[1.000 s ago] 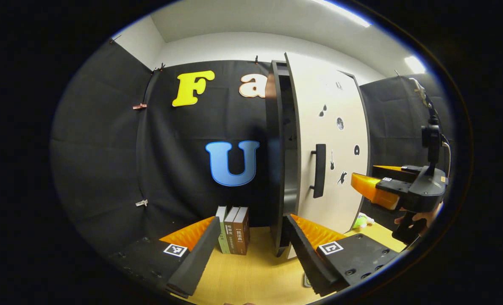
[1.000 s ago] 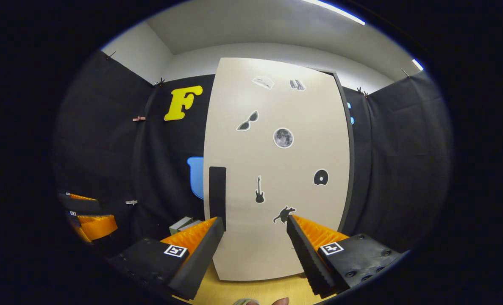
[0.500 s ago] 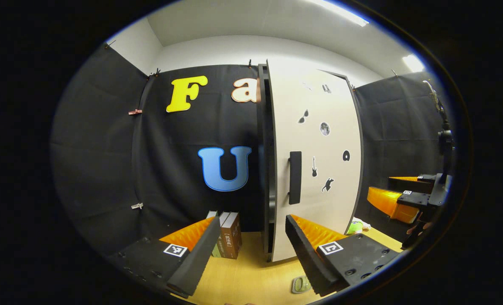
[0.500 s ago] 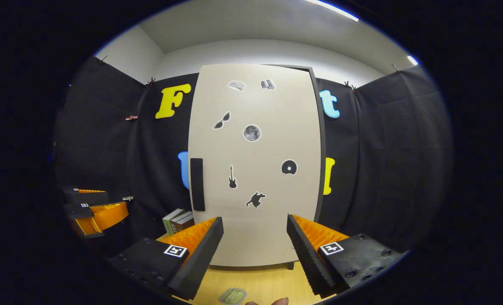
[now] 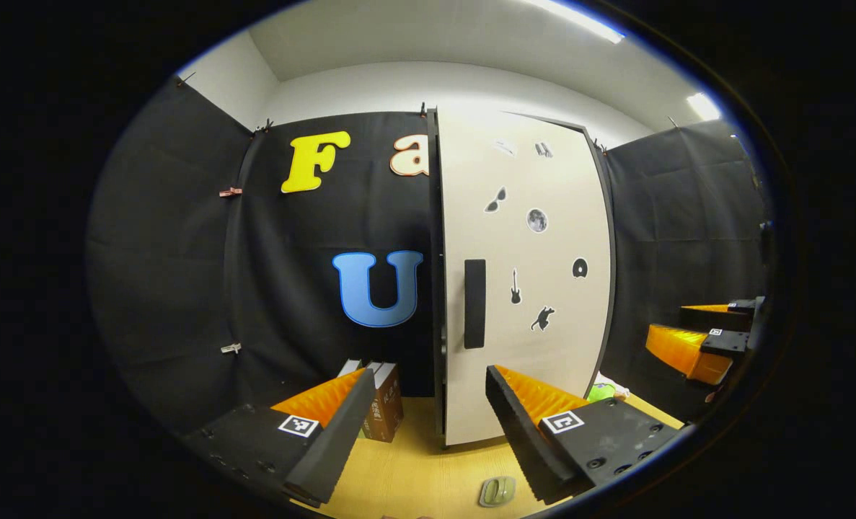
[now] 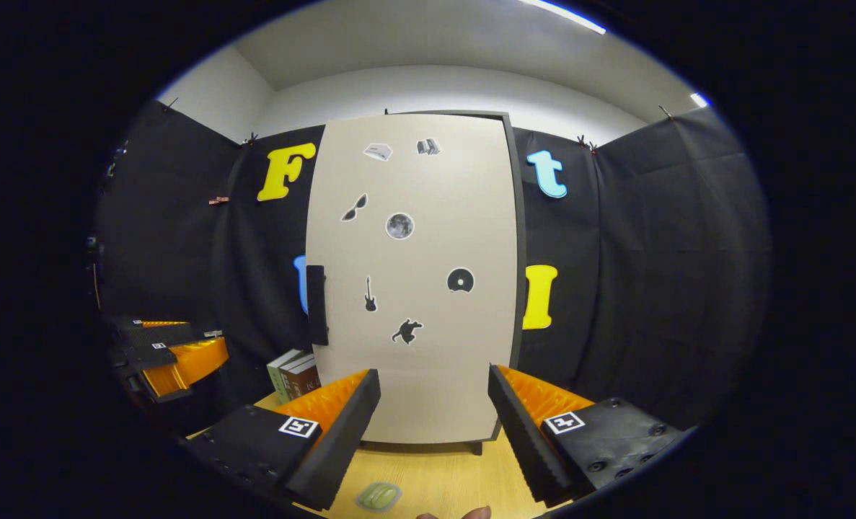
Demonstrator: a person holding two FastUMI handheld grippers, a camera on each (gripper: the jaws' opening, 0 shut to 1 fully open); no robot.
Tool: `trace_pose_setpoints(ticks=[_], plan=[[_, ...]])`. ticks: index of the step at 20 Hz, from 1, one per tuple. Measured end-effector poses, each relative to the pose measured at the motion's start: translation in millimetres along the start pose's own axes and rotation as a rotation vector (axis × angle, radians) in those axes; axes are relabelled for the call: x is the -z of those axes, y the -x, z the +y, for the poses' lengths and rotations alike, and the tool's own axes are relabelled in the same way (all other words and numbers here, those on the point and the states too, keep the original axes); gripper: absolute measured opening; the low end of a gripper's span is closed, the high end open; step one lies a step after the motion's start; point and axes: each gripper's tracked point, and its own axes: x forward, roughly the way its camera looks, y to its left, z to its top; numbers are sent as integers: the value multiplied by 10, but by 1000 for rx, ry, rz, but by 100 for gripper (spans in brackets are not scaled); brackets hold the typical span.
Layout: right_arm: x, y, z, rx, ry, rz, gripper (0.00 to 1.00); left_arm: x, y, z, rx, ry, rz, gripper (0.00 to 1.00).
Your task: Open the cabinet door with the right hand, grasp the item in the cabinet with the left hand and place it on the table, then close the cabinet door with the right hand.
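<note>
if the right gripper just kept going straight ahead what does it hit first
Most likely the cabinet door: the open right gripper faces its lower panel squarely, with nothing between them. How far off the door stands is unclear.

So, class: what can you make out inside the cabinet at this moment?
Nothing inside: the cabinet door is closed, or nearly so, and hides the interior. Visible outside are its stickers, its handle, the books beside the cabinet and a small green item on the table.
</note>
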Motion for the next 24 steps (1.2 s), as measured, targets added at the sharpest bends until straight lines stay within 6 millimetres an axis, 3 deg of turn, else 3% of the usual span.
trace_pose_setpoints(ticks=[13,24], plan=[[4,24,-339,25,20,-25,97,-3,-8,-330,18,-11,-5,96],[12,101,-419,24,30,-38,97,-15,16,-427,18,-26,-13,97]])
